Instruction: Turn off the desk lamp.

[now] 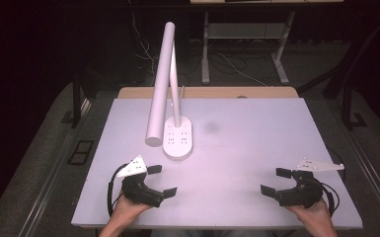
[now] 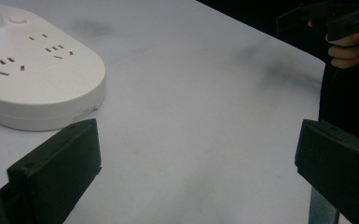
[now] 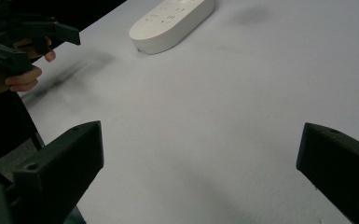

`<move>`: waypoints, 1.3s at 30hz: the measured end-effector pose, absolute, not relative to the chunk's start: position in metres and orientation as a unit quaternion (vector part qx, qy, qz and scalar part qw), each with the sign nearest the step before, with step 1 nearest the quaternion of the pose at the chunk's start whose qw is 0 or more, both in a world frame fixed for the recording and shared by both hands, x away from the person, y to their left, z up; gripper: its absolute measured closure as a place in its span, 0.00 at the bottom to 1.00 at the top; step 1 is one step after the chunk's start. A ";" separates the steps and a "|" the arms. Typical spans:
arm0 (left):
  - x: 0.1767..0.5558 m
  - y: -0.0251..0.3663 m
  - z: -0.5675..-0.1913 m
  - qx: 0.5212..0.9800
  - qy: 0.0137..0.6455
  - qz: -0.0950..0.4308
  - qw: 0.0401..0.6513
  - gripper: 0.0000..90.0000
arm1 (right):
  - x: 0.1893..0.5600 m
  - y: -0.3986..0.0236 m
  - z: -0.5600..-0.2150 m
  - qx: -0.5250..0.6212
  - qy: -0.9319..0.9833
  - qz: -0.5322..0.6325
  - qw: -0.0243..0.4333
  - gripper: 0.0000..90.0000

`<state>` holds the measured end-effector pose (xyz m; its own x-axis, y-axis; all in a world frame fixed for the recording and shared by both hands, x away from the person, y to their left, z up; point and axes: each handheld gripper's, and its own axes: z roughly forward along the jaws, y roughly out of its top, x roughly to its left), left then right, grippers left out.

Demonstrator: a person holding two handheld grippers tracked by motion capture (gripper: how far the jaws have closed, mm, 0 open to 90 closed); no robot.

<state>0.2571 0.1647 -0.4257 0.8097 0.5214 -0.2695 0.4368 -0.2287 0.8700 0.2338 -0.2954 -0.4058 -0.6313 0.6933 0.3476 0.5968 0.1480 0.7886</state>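
The left gripper point(image 1: 158, 180) rests near the front edge of the white table point(image 1: 256, 148), jaws spread wide and holding nothing. The right gripper point(image 1: 274, 181) sits at the opposite front corner, jaws likewise wide apart and empty. The two grippers are well apart and angled toward each other.

The desk lamp point(image 1: 170, 84) stands left of centre on the table. Its oval white base point(image 1: 178, 138), which carries socket openings on its top face, lies ahead of the left gripper and apart from it. The tubular lamp head slants down to the base's left.

Status: no contact with the lamp has been made. Judged from the layout, the approach, the grasp and any adjustment of the lamp all remain to be done.
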 end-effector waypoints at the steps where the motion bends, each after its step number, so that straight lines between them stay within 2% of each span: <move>1: 0.257 0.165 -0.426 0.782 0.307 0.039 0.540 0.00 | 0.234 -0.295 -0.405 0.425 0.757 0.494 0.049 0.01; 39: 0.256 0.167 -0.425 0.778 0.311 0.042 0.545 0.00 | 0.276 -0.257 -0.362 0.372 0.797 0.476 0.030 0.01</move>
